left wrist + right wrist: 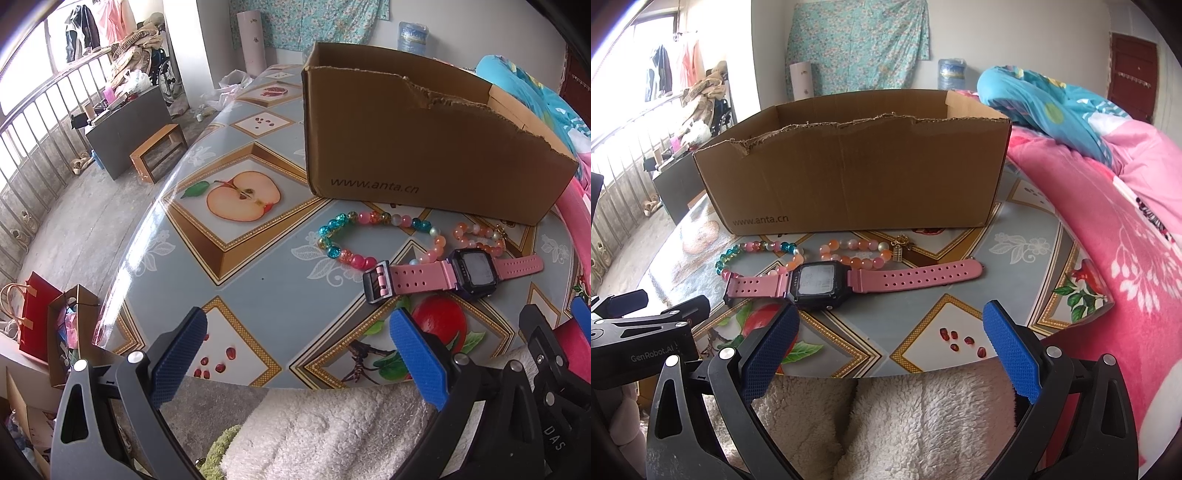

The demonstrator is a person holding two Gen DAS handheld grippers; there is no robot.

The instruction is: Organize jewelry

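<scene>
A pink-strapped digital watch lies flat on the fruit-patterned table. A multicoloured bead bracelet and an orange-pink bead bracelet with a gold charm lie just behind it. An open brown cardboard box with a torn rim stands behind them. My left gripper is open and empty at the table's near edge, left of the watch. My right gripper is open and empty, just in front of the watch.
A pink blanket and blue bedding lie along the table's right side. White fleece fabric is below both grippers. To the left the floor holds a wooden stool, a dark cabinet and paper bags.
</scene>
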